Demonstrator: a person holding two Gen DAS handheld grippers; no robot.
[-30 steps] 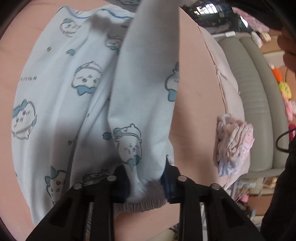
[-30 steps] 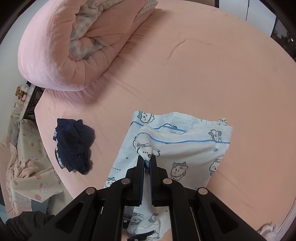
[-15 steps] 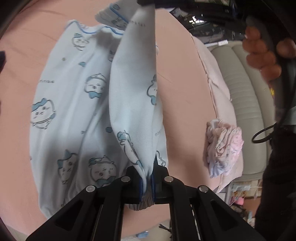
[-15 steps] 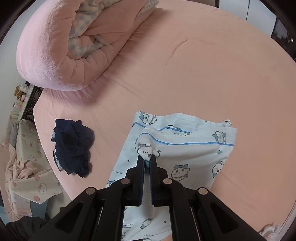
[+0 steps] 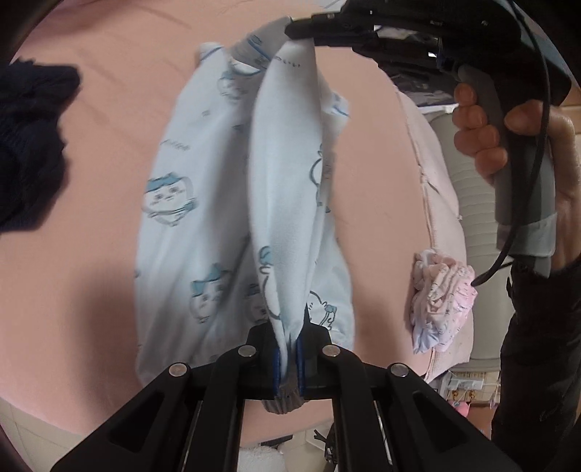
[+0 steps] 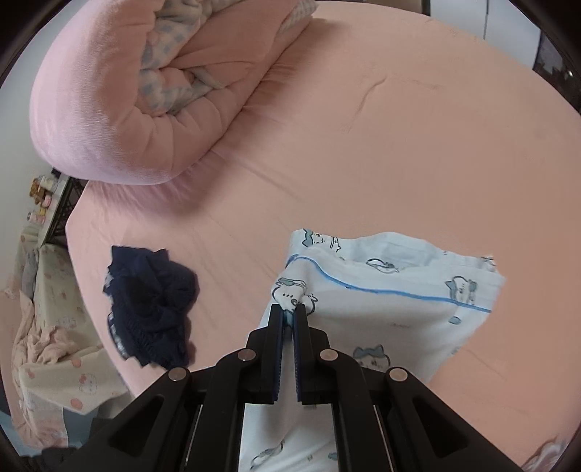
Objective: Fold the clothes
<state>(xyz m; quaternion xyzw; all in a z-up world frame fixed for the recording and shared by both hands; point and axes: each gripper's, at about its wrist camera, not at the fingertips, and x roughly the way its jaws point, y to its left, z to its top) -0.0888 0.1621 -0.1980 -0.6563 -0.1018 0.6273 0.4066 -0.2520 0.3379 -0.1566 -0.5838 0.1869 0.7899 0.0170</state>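
The left tongs [image 5: 288, 357] are shut tight on one end of the light blue pants [image 5: 203, 203], at the stretchy gray cuff. The right tongs [image 6: 289, 319] are shut on the other end, near the blue line at the top edge. In the left camera view the right tongs [image 5: 308, 31] show up at the top, pinching the cloth there, with the person's hand [image 5: 508, 119] wrapped around the gray handle.

A strip of the pants is pulled up off the bed and stretched between the two tongs. The rest of the pants hangs down and lies on the pink bed [image 6: 417, 145]. The pants [image 6: 399, 301] have little cartoon animal faces all over them.

A dark blue piece of clothing [image 6: 152, 308] lies in a crumpled heap on the bed, to the left of the pants and not touching them. It also shows at the left edge of the left camera view [image 5: 29, 145]. A small pink and white bundle of cloth [image 5: 441, 294] sits at the edge of the bed, on the other side of the pants. A big rolled-up pink blanket [image 6: 145, 90] lies at the far end of the bed, well apart from the pants.
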